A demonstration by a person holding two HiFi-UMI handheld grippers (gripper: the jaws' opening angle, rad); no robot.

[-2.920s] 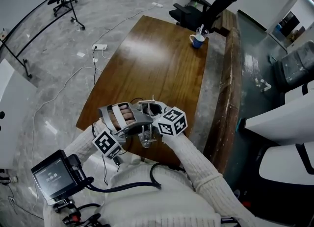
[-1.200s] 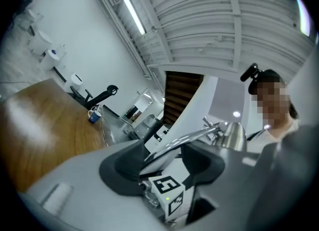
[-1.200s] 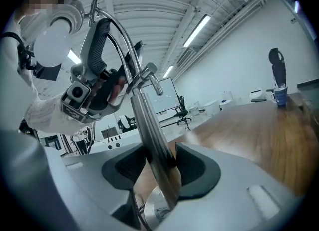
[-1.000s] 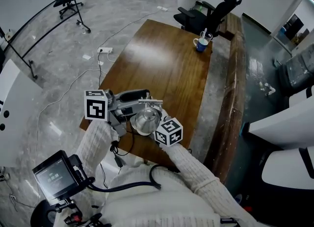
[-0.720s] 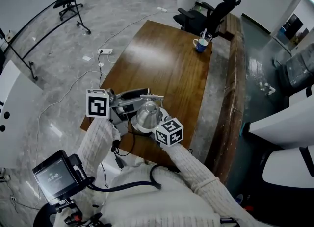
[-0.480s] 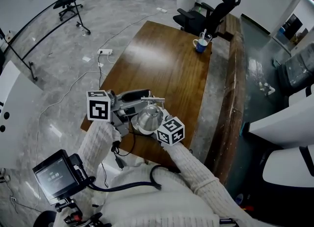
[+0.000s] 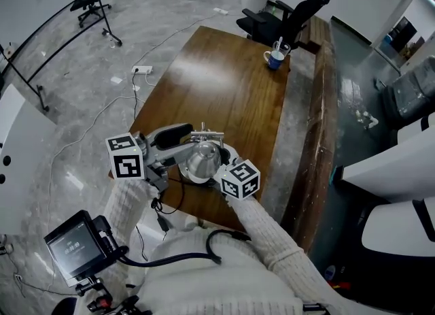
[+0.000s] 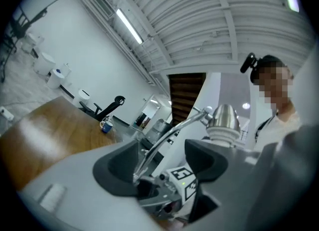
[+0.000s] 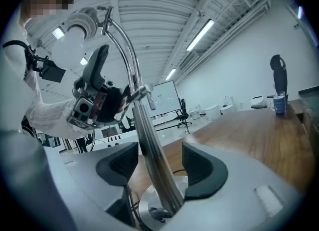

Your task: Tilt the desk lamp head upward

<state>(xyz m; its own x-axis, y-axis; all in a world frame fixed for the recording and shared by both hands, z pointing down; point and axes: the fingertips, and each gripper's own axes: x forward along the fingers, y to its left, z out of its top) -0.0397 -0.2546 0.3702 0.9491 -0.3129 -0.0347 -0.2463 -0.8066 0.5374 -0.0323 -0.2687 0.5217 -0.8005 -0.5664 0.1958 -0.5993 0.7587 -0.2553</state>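
A chrome desk lamp stands at the near edge of the wooden desk [image 7: 224,89]. Its silver domed head [image 7: 199,160] sits between my two grippers. My left gripper [image 7: 182,142] reaches in from the left. In the left gripper view its jaws [image 8: 162,162] are opening around the lamp's thin arm [image 8: 169,135], pads clear of it, with the lamp head [image 8: 223,120] beyond. My right gripper [image 7: 219,165] is low by the lamp. Its jaws [image 9: 159,167] are opening with the stem [image 9: 149,160] between them, above the round base [image 9: 154,210]; the pads do not press.
A blue mug [image 7: 274,56] stands at the desk's far right corner, with a black office chair [image 7: 285,14] behind it. A stone counter [image 7: 319,123] borders the desk on the right. A power strip [image 7: 141,69] and cables lie on the floor at the left.
My left gripper's marker cube has dropped lower and to the left. The lamp head and my right gripper have stayed almost in place at the desk's near edge.
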